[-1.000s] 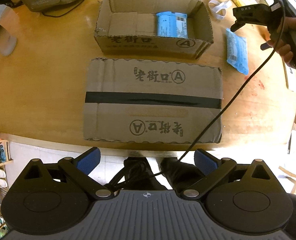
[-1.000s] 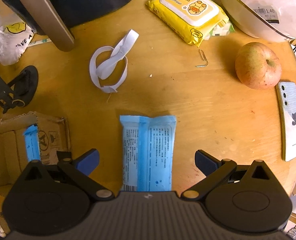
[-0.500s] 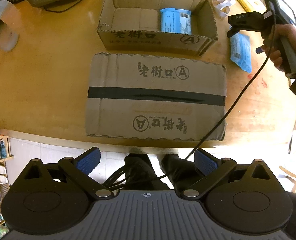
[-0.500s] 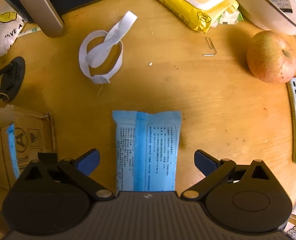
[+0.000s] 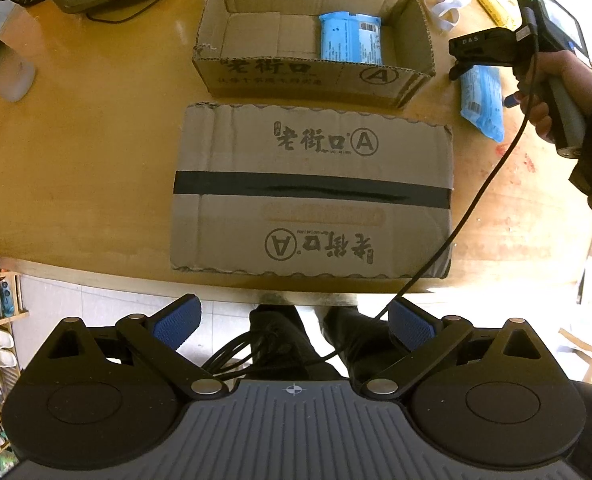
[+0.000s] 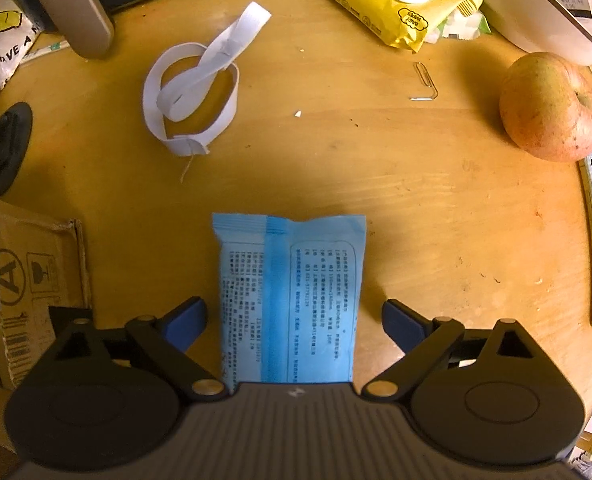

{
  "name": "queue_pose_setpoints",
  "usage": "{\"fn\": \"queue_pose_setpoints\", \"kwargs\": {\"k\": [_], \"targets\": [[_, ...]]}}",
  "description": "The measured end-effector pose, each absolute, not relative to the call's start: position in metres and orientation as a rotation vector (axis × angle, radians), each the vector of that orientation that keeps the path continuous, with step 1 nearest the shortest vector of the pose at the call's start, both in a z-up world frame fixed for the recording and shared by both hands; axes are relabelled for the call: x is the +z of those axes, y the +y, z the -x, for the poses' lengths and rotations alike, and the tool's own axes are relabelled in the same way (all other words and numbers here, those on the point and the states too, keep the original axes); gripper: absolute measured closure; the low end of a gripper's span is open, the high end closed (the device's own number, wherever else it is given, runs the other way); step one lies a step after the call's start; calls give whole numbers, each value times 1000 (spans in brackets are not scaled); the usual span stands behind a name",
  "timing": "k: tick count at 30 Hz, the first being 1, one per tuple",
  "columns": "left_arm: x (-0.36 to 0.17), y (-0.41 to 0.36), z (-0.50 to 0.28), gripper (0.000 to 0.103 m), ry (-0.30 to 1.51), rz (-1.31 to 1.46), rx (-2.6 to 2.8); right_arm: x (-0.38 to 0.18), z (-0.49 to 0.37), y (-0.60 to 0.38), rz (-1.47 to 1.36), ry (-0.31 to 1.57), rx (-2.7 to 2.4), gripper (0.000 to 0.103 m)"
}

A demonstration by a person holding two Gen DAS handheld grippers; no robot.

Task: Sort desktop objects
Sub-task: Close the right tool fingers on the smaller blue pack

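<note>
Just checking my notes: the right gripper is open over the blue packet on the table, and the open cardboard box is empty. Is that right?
Not quite. The open cardboard box is not empty: the left wrist view shows another blue packet inside. The rest holds: the right gripper is open, its jaws just closing slightly, over the blue packet on the table.

Gripper body hides the blue packet's (image 6: 292, 292) near end.

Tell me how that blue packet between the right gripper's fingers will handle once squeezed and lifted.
The blue packet looks like a soft, puffy film pouch, so it will probably dent under the pads and sag at its ends. Its glossy wrapper may slip. It lies flat on the table, so rolling is unlikely.
</note>
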State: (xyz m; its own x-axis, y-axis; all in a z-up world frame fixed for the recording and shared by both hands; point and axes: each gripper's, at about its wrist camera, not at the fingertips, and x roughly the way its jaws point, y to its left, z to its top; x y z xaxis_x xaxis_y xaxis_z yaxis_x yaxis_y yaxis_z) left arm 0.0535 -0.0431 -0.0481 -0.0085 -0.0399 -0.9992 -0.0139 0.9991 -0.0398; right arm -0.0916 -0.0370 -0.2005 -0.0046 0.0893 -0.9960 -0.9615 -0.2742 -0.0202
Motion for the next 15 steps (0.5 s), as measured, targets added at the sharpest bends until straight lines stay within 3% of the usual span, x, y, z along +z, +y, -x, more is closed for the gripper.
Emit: {"fn": "queue_pose_setpoints", "kwargs": {"k": [3,5,6,15], "targets": [[-48,-43,-54,0,1578,40,-23,-199,91,-38,1341,993,1442,9],[-47,-43,-53,0,1575,39,-22,-193,92,-40,1342,1000,1441,25],[-47,-43,-53,0,1576,41,-20,-190,92,-41,1342,1004,1440,40],[-46,-41,-51,0,1572,42,-19,-179,93,-44,1341,1012,1439,46]]}}
